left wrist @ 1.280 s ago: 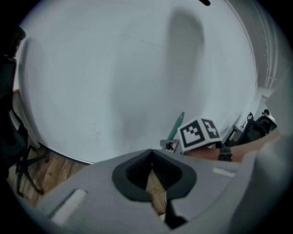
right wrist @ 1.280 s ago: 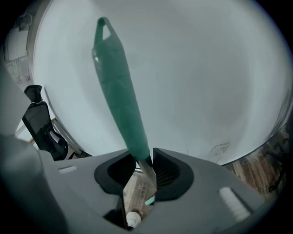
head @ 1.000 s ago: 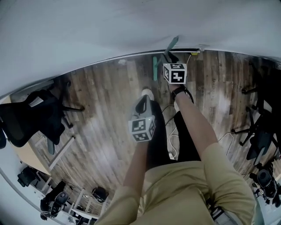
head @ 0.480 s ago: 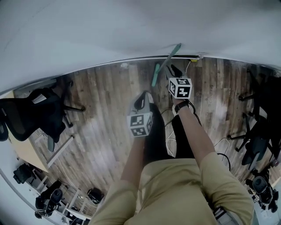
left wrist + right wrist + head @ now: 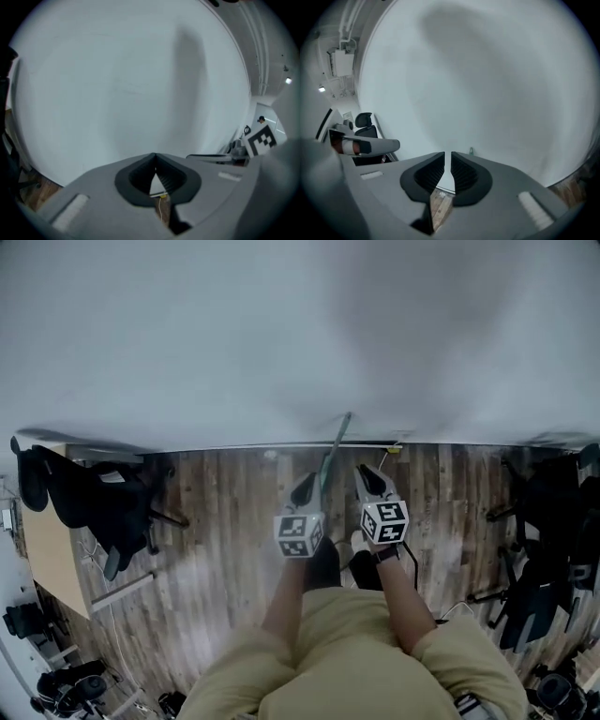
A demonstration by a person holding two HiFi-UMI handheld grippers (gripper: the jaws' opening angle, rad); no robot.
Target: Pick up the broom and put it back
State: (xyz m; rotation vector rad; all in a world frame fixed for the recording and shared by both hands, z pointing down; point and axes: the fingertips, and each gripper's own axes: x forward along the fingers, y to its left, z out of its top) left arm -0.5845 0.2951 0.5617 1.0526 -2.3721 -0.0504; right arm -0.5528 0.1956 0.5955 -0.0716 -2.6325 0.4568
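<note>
The broom point(image 5: 334, 452) has a thin green handle and leans against the white wall, its lower end on the wooden floor between my two grippers. A small green tip point(image 5: 471, 151) that may be its handle shows just past my right jaws. My left gripper point(image 5: 307, 482) is to the left of the broom and clear of it; its jaws point(image 5: 154, 155) meet at the tips and hold nothing. My right gripper point(image 5: 365, 472) is to the right of the broom, also apart from it. Its jaws point(image 5: 448, 155) are closing, with a narrow slit left and nothing between them.
The white wall point(image 5: 281, 334) fills the view ahead of both grippers. Black office chairs point(image 5: 98, 498) and a wooden desk point(image 5: 45, 549) stand at the left, more dark chairs point(image 5: 553, 521) at the right. A wall socket with a cable point(image 5: 392, 448) sits beside the broom.
Both grippers have risen and come back from the broom, which now leans on the wall by itself. The right gripper, earlier at the handle, is off it. The view shows more wall.
</note>
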